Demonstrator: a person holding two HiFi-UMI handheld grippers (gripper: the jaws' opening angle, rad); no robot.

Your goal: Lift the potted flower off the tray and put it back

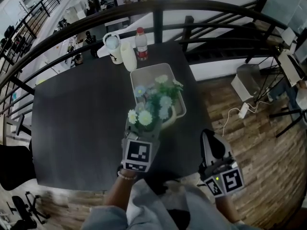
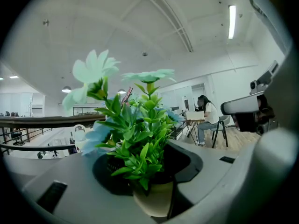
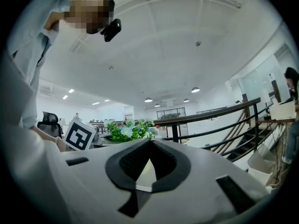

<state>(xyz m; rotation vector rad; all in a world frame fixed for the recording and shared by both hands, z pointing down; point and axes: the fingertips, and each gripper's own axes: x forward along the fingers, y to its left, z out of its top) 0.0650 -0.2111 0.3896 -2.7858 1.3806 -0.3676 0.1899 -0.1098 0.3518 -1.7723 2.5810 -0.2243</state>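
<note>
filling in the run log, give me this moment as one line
left gripper: shut on potted flower | right gripper: shut, empty | potted flower: by near end of tray | tray: on table, other flowers in it

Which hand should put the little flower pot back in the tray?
The left. The left gripper is closed on the potted flower and holds it by the near end of the tray. The right gripper is shut, empty, and off beyond the edge of the table.
</note>
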